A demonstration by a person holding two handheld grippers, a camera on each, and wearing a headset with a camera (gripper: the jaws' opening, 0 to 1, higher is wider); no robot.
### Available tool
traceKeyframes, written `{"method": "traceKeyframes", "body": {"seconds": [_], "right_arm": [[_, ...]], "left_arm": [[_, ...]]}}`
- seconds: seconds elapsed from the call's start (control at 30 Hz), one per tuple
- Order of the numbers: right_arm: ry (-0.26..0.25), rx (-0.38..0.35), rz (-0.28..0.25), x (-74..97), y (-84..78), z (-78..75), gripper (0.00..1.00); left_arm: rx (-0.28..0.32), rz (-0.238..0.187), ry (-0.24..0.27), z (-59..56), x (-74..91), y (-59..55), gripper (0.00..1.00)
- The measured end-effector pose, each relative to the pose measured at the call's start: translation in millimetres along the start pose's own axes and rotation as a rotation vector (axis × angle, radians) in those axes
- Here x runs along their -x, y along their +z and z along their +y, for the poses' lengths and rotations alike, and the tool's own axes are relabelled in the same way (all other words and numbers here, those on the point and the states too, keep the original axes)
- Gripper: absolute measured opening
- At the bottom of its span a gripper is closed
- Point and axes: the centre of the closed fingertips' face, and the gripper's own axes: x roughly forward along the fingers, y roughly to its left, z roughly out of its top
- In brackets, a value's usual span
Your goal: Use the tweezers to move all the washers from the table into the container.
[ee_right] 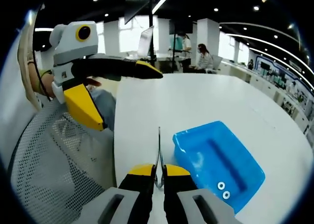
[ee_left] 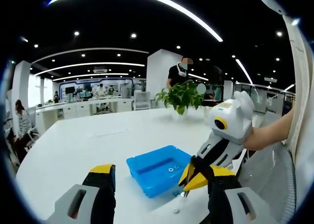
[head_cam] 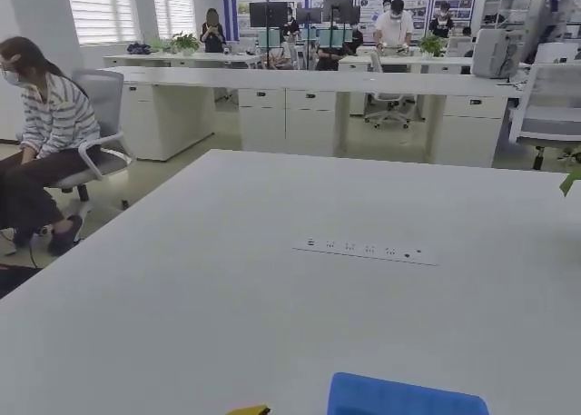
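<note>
While the right gripper clamps tweezers nine o'clock of the blue container, left gripper gaping, a slack pinch could twist them.

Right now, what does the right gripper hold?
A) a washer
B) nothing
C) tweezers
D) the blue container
C: the right gripper is shut on the thin tweezers, whose tips point out over the table.
</note>
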Motion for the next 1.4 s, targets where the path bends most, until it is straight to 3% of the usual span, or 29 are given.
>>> {"method": "traceKeyframes", "body": {"seconds": [0.43, 0.77, 1.13, 1.4], "right_arm": [[-0.014, -0.147, -0.171, 24.6, 42.8, -17.1, 0.03], [-0.032, -0.214, -0.234, 32.7, 55.7, -35.8, 0.03], [-0.063, -0.268, -0.228, 34.5, 52.1, -64.6, 0.03], [-0.088, -0.306, -0.172, 25.2, 33.2, -85.2, 0.03]], "left_arm": [[-0.001, 0.001, 0.0, -0.1, 0.2, 0.1, 0.77], [-0.001, 0.001, 0.002, 0.3, 0.9, -0.3, 0.77], [0.0, 0.003, 0.001, 0.2, 0.3, -0.7, 0.77], [-0.003, 0.008, 0.001, 0.1, -0.3, -1.1, 0.77]]}}
